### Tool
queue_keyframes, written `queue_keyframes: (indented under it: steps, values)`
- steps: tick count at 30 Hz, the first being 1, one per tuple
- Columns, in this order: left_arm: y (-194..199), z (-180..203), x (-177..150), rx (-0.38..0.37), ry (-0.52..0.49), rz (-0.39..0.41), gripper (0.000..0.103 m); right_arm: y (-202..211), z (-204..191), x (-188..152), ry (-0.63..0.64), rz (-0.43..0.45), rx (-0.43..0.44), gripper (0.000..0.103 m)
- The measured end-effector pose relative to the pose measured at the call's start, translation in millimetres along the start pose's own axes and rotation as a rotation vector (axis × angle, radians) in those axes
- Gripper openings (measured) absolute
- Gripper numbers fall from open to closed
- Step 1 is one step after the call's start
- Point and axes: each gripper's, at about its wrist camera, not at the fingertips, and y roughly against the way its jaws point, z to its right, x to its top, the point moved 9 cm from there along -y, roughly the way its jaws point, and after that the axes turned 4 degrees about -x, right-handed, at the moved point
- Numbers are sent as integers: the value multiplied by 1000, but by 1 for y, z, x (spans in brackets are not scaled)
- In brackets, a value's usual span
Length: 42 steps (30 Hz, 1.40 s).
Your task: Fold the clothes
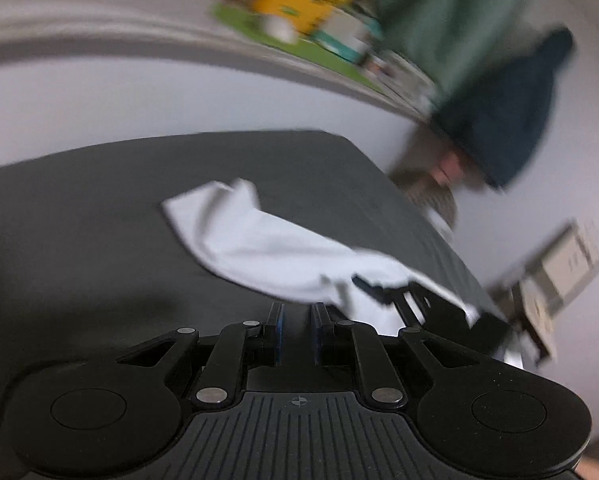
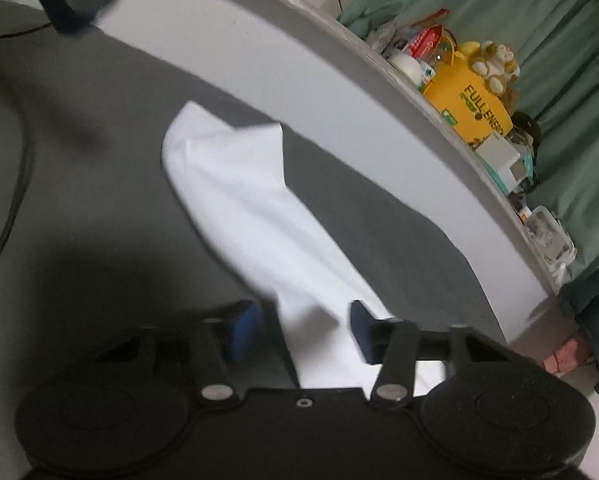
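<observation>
A white garment (image 1: 267, 252) lies stretched across a dark grey table (image 1: 99, 220), one end flat on the table and the other end lifted toward the right. My left gripper (image 1: 298, 308) has a narrow gap between its fingers with nothing in it, just short of the cloth's near edge. The right gripper (image 1: 411, 300) shows in the left wrist view at the cloth's lifted end. In the right wrist view the white garment (image 2: 251, 208) runs from the table (image 2: 79, 184) down between the fingers of my right gripper (image 2: 303, 320), whose jaws stand wide apart around it.
A ledge behind the table holds a yellow box (image 2: 471, 108), plush toys (image 2: 495, 64) and small packages. Green curtains (image 2: 559, 40) hang behind it. A dark blue cloth (image 1: 511, 116) hangs at the right. A black cable (image 2: 15, 200) lies at the left table edge.
</observation>
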Motion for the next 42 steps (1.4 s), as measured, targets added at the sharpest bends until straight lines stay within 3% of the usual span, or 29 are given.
queue_keyframes:
  steps: [1,6,9,10,13,21,27,29,33,40,41,42]
  values:
    - [-4,-13,6,10,27,14,12,-6,-3,4,-26,-17,15,4]
    - [-18,-63,35,54,109,96,12,-6,-2,21,-268,-29,87,5]
    - [-34,-85,50,55,187,123,12,-7,-6,12,-308,-78,76,6]
    - [-41,-88,54,49,194,130,12,-6,-6,8,-300,-87,57,12]
    - [-65,-91,67,29,187,130,12,15,-1,-1,-277,-74,-14,65]
    - [-104,-91,53,2,281,59,12,148,26,-67,-662,-47,105,65]
    - [-108,-109,37,138,304,28,12,239,25,-111,-815,17,155,68]
    - [-113,-117,33,184,313,-13,12,248,28,-115,-865,67,170,69]
    - [-117,-124,29,173,413,4,12,257,33,-126,-970,146,207,74]
    - [-114,-125,22,220,505,34,13,227,26,-146,-1049,96,267,74]
    - [-117,-121,23,192,507,39,13,224,25,-148,-1060,92,277,74]
    - [-120,-118,23,156,508,35,32,221,23,-150,-1069,88,284,74]
